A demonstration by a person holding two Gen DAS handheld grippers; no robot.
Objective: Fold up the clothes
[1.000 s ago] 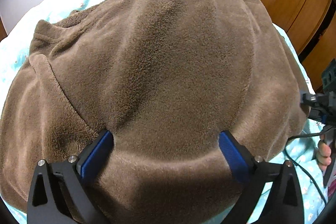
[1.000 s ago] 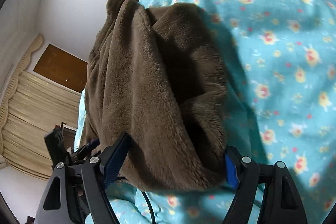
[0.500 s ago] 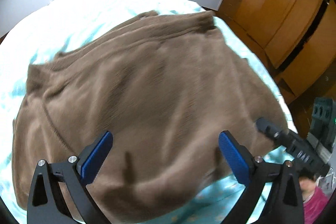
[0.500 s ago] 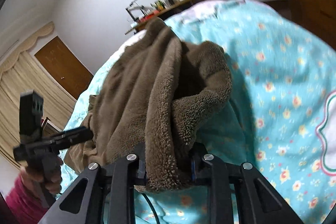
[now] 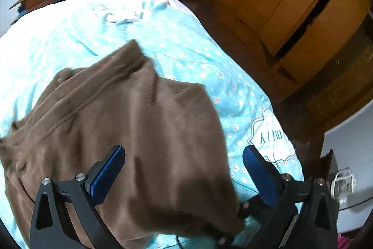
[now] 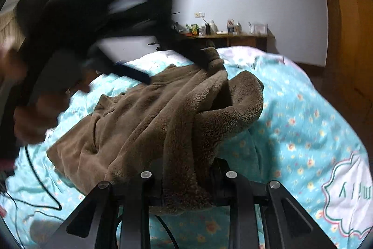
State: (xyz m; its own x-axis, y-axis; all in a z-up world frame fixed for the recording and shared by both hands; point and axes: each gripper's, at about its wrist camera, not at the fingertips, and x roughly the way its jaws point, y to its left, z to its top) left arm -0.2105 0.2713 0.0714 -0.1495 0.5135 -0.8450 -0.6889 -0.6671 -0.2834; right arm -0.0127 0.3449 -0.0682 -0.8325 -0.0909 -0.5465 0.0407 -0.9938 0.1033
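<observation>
Right gripper [image 6: 186, 181] fingers clamped tight on brown fleece garment [image 6: 149, 123]; left gripper [image 5: 184, 172] fingers spread wide, holding nothing.
Garment lies mid-frame on the blue floral bed [image 6: 303, 123], one edge bunched up into the right fingers; left gripper blurred, upper left of right view.

Dim indoor light, strong fisheye bending and dark corners; heavy motion blur upper left in the right wrist view

Left wrist view steeply down, right wrist view shallower; shared brown garment [image 5: 130, 123], bed [image 6: 303, 127]
</observation>
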